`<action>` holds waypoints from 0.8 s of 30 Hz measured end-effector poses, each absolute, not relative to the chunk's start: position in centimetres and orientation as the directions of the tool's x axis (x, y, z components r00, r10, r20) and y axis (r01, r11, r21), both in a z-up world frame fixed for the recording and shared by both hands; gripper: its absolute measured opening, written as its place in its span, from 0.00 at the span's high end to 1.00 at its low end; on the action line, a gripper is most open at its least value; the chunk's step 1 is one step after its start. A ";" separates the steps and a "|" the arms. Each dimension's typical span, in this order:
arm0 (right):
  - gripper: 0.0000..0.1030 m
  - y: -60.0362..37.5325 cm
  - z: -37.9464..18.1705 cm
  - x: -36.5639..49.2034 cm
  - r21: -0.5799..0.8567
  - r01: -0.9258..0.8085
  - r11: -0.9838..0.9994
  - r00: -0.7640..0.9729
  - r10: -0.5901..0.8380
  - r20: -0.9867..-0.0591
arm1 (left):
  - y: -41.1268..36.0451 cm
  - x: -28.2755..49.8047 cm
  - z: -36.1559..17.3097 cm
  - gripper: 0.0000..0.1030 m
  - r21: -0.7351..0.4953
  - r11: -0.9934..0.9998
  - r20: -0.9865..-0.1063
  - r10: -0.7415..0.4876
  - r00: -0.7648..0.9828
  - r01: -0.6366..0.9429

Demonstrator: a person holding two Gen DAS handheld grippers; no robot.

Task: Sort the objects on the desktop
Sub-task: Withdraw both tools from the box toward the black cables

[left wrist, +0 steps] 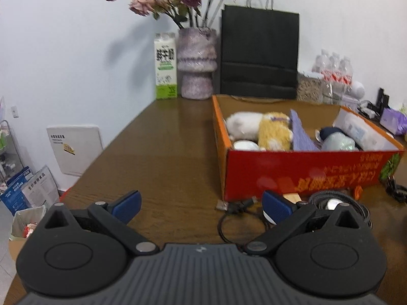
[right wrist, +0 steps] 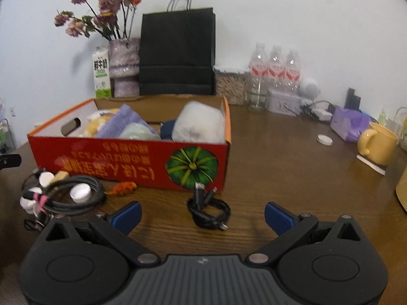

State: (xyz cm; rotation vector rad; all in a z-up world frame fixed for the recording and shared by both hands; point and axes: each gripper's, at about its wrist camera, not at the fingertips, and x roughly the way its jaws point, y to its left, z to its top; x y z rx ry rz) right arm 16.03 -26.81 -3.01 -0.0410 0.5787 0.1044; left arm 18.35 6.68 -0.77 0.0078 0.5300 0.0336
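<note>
The tabletop (right wrist: 279,165) is dark wood with visible grain. The box (right wrist: 127,160) is printed cardboard, slightly glossy. The bag (right wrist: 178,50) is matt black paper. The bottles (right wrist: 276,68) are clear plastic. The mug (right wrist: 379,145) looks glazed.

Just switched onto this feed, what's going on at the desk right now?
A person holds two claws over a wooden table, sorting desk clutter into a red cardboard box. The box already holds plush toys and other soft items. Both the left claw and the right claw are open and empty. A coiled black cable lies just ahead of the right claw, and a larger cable bundle lies to its left, outside the box.
</note>
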 end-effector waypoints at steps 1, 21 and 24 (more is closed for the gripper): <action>0.00 -26.9 -3.1 16.1 -0.011 -0.106 0.994 0.829 0.083 -0.553 | 6.4 18.4 -0.9 0.00 0.026 0.999 -0.509 0.031 0.860 -0.020; 0.00 -27.3 -4.4 18.4 -0.016 -0.108 0.994 0.788 0.076 -0.611 | 5.1 20.6 -3.1 0.00 0.077 0.996 -0.606 0.005 0.796 0.053; 0.00 -27.3 -4.5 18.7 -0.013 -0.110 0.994 0.783 0.079 -0.617 | 5.0 20.8 -3.2 0.00 0.076 0.995 -0.610 0.000 0.792 0.058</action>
